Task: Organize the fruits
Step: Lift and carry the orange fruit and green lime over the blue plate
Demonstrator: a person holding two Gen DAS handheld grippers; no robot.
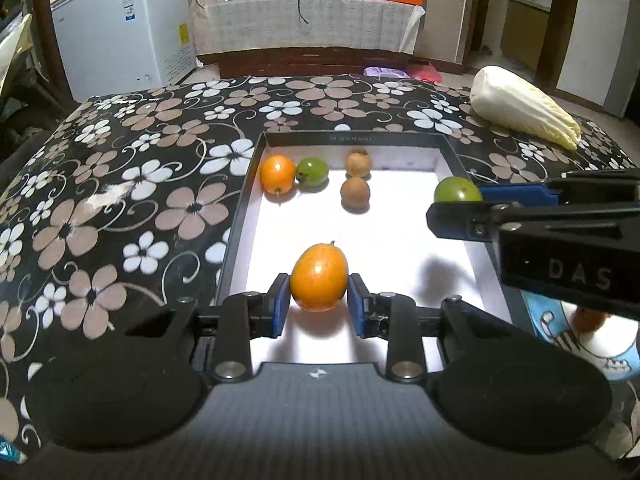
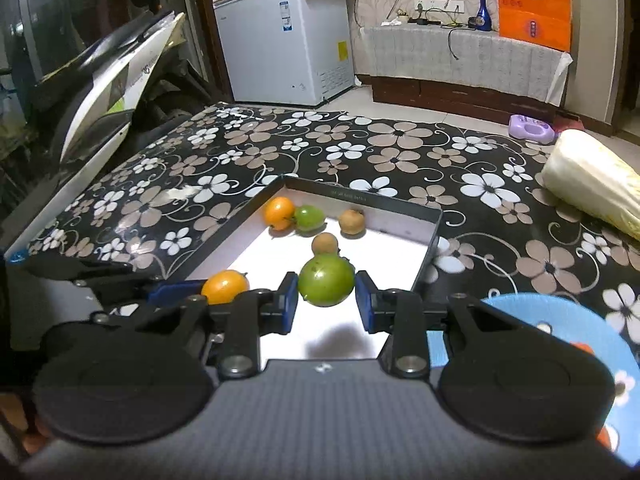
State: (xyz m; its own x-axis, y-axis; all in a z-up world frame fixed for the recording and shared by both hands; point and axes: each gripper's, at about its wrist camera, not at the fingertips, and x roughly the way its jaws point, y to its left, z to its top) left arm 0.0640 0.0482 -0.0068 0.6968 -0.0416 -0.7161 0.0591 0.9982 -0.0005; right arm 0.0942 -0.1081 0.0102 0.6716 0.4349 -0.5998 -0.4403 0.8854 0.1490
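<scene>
Both loads are ours: left gripper (image 1: 319, 304) clamped on an orange fruit (image 1: 319, 277) at lower centre, right gripper (image 2: 326, 304) clamped on a green fruit (image 2: 326, 279) at mid-frame, both above the white-floored tray (image 1: 454, 152). Four fruits sit grouped at the tray's far end. We'd lower each beside its colour match before letting go, keeping the grippers apart. Readable text: "DAS" on the right gripper's body; the tray rim print is too small to read.

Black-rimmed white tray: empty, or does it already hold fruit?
Not empty. The black-rimmed white tray holds four loose fruits at its far end: one orange, one green, two brown.
</scene>
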